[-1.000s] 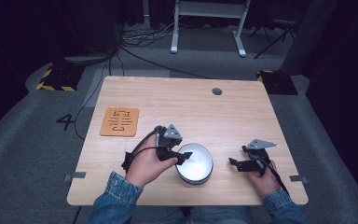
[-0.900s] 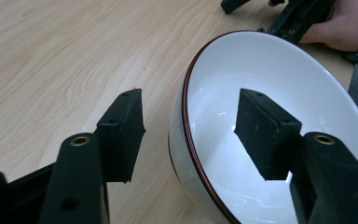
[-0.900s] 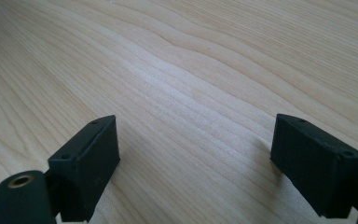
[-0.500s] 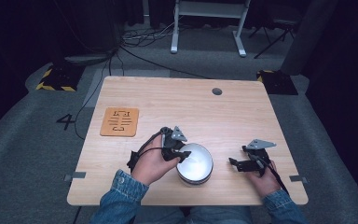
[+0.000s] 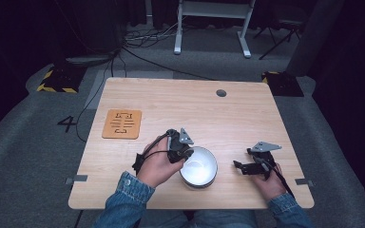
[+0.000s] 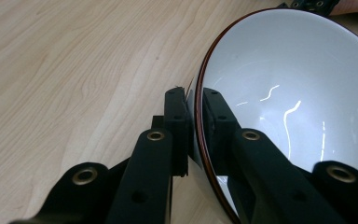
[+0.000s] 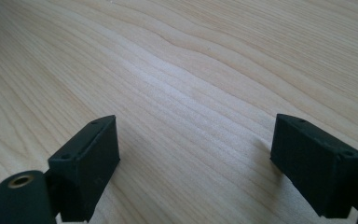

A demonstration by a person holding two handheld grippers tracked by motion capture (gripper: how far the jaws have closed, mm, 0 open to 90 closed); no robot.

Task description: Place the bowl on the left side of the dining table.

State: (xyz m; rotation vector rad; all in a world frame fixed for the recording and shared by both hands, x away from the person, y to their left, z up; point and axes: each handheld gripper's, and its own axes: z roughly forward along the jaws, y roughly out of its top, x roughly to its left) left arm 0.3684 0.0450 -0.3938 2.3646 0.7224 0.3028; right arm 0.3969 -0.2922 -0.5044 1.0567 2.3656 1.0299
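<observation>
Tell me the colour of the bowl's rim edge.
Dark reddish-brown, around a white bowl; clearest in the left gripper view.

Left gripper (image 5: 184,153), gripped in the left hand (image 5: 158,165), jaws just closed, one pad either side of a bowl's rim (image 6: 196,116) and pressing on it. Right gripper (image 5: 240,166) sits well apart to the right in the right hand (image 5: 268,183), low over the tabletop, jaws spread wide. Both denim-sleeved forearms enter from the near edge.

A recording lab or studio is showing here: black curtains are hanging all around, grey carpet (image 5: 38,156) is covering the floor, cables (image 5: 142,40) are trailing at the far left, hazard-striped plates (image 5: 54,80) are flanking the lone wooden counter (image 5: 190,109).
</observation>
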